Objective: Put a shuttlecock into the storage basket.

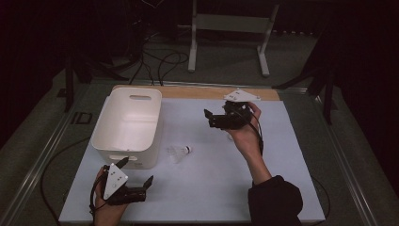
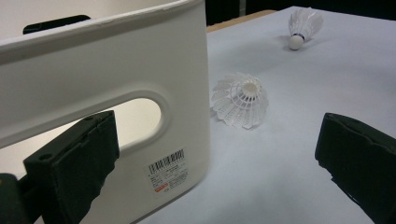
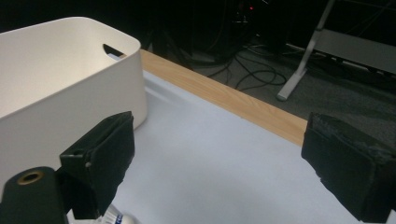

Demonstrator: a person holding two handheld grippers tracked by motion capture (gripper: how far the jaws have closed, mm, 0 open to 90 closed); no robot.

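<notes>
**Two shuttlecocks out, bin waiting**

Closest to us in the high view is the left gripper (image 1: 137, 175), held low at the near edge of the table (image 1: 282, 197), jaws spread wide and holding nothing. From its own camera we're looking past the front wall of the white bin (image 2: 107, 84) at a white plastic shuttlecock (image 2: 240, 100) lying on its side just beside the bin's corner, cork end pointing away from us. A second shuttlecock (image 2: 301, 25) sits farther off on the mat, well apart from the first.

Over on the other side, the right gripper (image 1: 211, 118) hovers above the table past the bin, also released and empty. In its own view a bit of a cork tip (image 3: 114, 217) peeks out below the left jaw.

Handling-wise, we'd guess this thing weighs next to nothing and the skirt is springy lattice, so squeezing hard there will probably just squash it or flick it away. Our bet is to pinch the cork head, or close gently across the narrow neck of the skirt right behind it. It'll likely roll in an arc if nudged, so come straight down on it.
</notes>
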